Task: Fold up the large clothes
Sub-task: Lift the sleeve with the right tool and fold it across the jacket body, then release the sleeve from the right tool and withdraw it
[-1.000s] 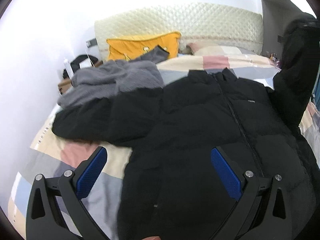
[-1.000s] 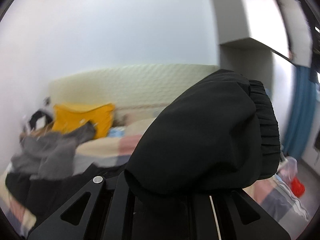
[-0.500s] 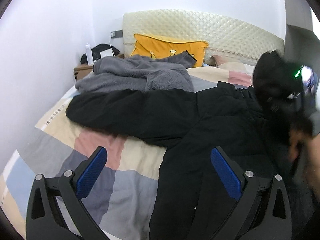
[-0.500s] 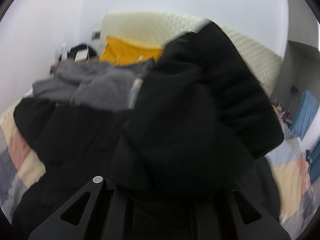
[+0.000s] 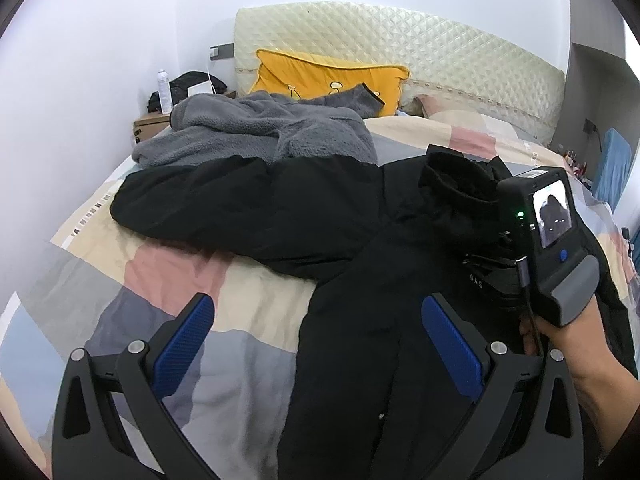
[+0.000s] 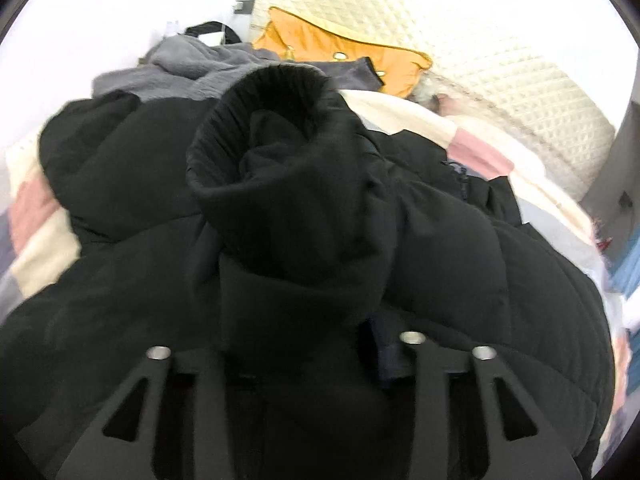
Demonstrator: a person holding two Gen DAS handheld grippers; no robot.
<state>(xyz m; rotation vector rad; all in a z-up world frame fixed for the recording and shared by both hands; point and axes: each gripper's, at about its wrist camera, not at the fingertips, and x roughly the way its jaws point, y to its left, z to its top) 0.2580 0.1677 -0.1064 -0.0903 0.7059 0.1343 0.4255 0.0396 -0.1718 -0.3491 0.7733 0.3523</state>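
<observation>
My right gripper [image 6: 308,344] is clamped on the jacket's sleeve [image 6: 280,168], held over the jacket [image 5: 360,340] spread on the bed [image 5: 172,276] beneath both grippers; my left gripper [image 5: 320,344] hangs wide open, empty. If I let go here, the puffy sleeve may spring back off the chest, and the other sleeve [image 5: 224,216], ahead to my left, lies tucked under the fleece [image 5: 256,132] and could drag it.

One black puffer jacket [image 5: 360,320], one grey fleece garment [image 5: 256,128] and one yellow pillow [image 5: 320,76] on one bed [image 5: 180,280]; one spray bottle [image 5: 163,90] on one nightstand [image 5: 150,124].
</observation>
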